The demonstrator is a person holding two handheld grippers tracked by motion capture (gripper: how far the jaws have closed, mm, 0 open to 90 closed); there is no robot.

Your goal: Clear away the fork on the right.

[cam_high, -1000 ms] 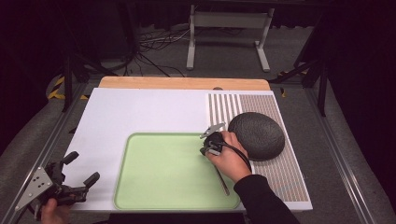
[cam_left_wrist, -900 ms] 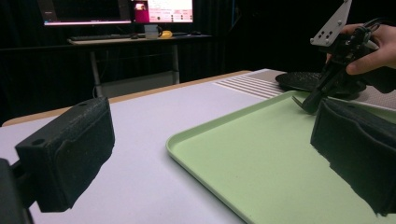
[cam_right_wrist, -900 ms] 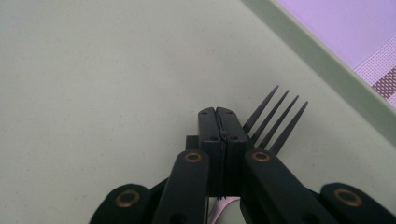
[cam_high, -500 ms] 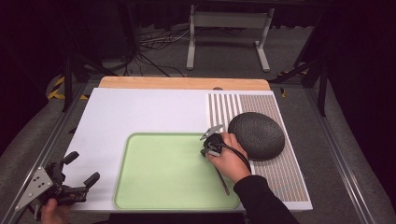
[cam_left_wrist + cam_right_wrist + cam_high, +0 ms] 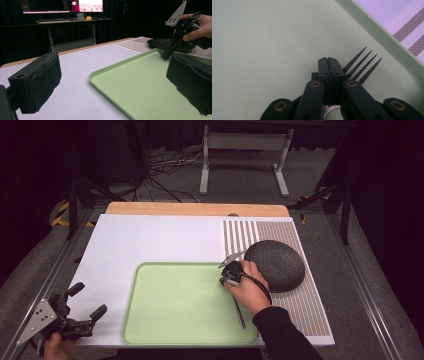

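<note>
Shows nothing moved since a second ago; keeps right gripper [image 5: 329, 60] clenched empty beside fork [image 5: 362, 65] lying on tray [image 5: 372, 32]; leaves left gripper [image 5: 89, 299] released; suggests a pause

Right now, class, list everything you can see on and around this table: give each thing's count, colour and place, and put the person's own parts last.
Tray: one, pale green, front middle of the table.
Fork: one, black, lying in the tray by its right rim, beside the right gripper's jaws.
Bowl: one, dark grey, upside down on the striped mat.
Striped mat: one, brown and white, right side of the table.
Table: one, white top with a wooden back edge.
Stand: one, grey metal, on the floor behind the table.
Left gripper: one, black, jaws wide open, front left corner.
Right gripper: one, black, jaws shut, tips down in the tray.
Right hand: one, black sleeve, holding the right gripper.
</note>
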